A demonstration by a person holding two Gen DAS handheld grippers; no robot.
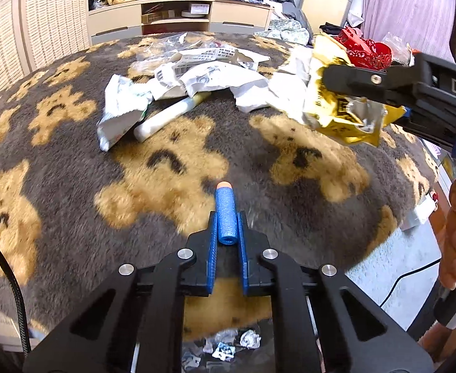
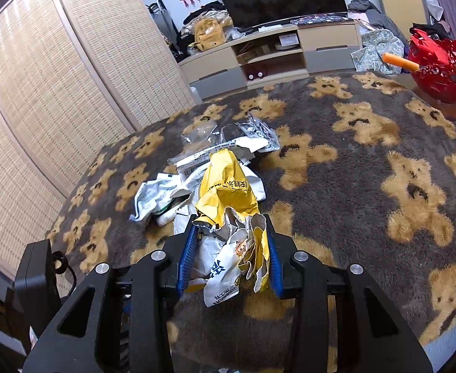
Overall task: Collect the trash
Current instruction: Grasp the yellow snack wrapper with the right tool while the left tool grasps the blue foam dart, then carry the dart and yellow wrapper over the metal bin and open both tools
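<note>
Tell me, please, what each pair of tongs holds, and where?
Left tongs: blue foam dart, by its rear end. Right tongs: crumpled yellow wrapper, by its lower end.

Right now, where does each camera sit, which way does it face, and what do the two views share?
Left wrist: on the left gripper, looking down along its fingers at the rug; the jaws pinch a blue foam dart; the right gripper and a hand show at right.
Right wrist: on the right gripper, facing the rug and TV stand; the jaws clamp a yellow wrapper.
Shared: rug, wrapper, paper pile, TV stand.
</note>
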